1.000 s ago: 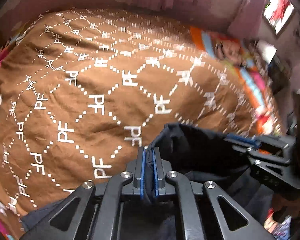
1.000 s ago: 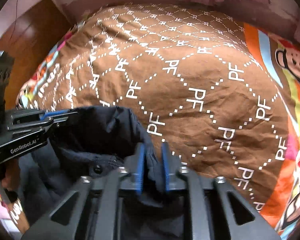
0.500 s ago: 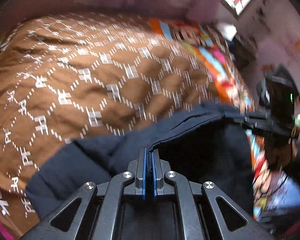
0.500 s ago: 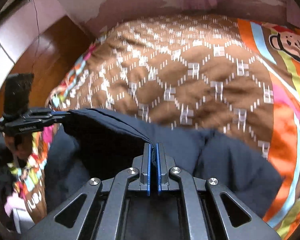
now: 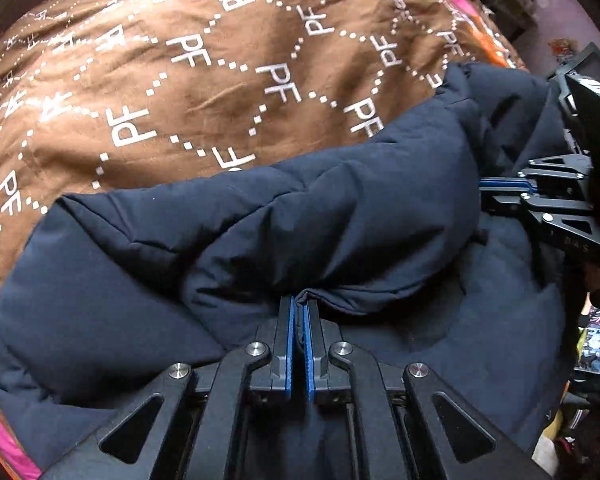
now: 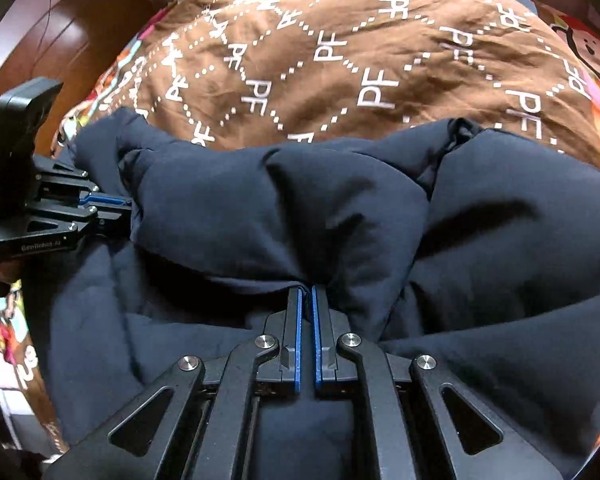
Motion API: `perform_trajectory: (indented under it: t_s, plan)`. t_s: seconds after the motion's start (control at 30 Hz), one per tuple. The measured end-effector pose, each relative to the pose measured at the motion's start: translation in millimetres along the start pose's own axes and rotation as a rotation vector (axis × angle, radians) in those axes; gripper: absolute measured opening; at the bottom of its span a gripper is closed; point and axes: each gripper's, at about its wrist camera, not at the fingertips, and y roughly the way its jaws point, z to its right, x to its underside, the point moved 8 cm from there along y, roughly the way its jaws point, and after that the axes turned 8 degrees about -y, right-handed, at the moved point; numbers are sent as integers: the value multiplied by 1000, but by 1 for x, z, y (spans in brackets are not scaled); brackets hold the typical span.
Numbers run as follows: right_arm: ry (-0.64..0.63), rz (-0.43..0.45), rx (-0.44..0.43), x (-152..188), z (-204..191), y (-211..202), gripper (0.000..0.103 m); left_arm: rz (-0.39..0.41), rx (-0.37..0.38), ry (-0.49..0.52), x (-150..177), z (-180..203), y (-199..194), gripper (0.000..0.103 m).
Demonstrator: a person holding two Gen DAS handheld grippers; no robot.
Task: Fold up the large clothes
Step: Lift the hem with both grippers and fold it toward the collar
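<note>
A dark navy padded jacket point(image 5: 300, 220) lies spread across the near part of the bed, with a puffy fold running from left to right; it also fills the lower half of the right wrist view point(image 6: 300, 208). My left gripper point(image 5: 297, 302) is shut on the jacket's edge at the fold. My right gripper point(image 6: 307, 292) is shut on the same edge further right. Each gripper shows in the other's view: the right one point(image 5: 485, 189) at the right, the left one point(image 6: 127, 201) at the left, both pinching jacket fabric low over the bed.
A brown quilt with white "PF" lettering point(image 5: 204, 80) covers the bed beyond the jacket. A colourful cartoon sheet point(image 6: 588, 48) shows at the bed's edges. A wooden panel point(image 6: 76, 32) stands at the far left, and clutter point(image 5: 596, 344) lies off the bed's right side.
Both grippers have swung forward and down over the bed, still holding the jacket. The jacket, bunched and lifted a second ago, now lies spread on the quilt with a fold across it.
</note>
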Motion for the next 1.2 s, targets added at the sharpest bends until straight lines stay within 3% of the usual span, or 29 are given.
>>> perform_trajectory:
  t_s: [0.1,0.23,0.3,0.37,0.4,0.5,0.6,0.63,0.73,0.83,0.93,1.07,1.2]
  plan:
    - [12,-1,-12,3,-3,-10,5,27,14,-16,1,1,-12,6]
    - [-19,71,-35,2,-5,-49,7,96,102,-44,10,-1,-51,6]
    - [-38,141,-35,-1,-1,-76,15,153,129,-49,9,-4,-73,7]
    - [-38,206,-22,-7,11,-98,43,222,139,-62,5,-8,-93,8]
    - [-26,248,-9,-14,17,-107,47,265,158,-83,-1,-10,-105,8]
    - [44,300,-6,-44,31,-112,47,347,213,-144,-25,-12,-120,8]
    - [128,298,-85,-74,37,-89,46,411,256,-217,-55,-19,-130,8]
    - [154,291,-121,-84,42,-79,40,422,269,-255,-67,-22,-129,8]
    - [202,228,-214,-100,35,-48,32,364,290,-287,-89,-11,-105,8]
    - [177,151,-256,-97,15,-24,27,281,304,-251,-89,8,-75,8]
    - [104,93,-236,-80,-6,-15,19,191,330,-157,-66,29,-54,8]
    - [9,19,-207,-54,-20,-12,17,114,332,-89,-33,37,-38,8]
    - [-44,-92,-209,-29,-17,-8,13,-29,269,-35,-2,31,-16,4]
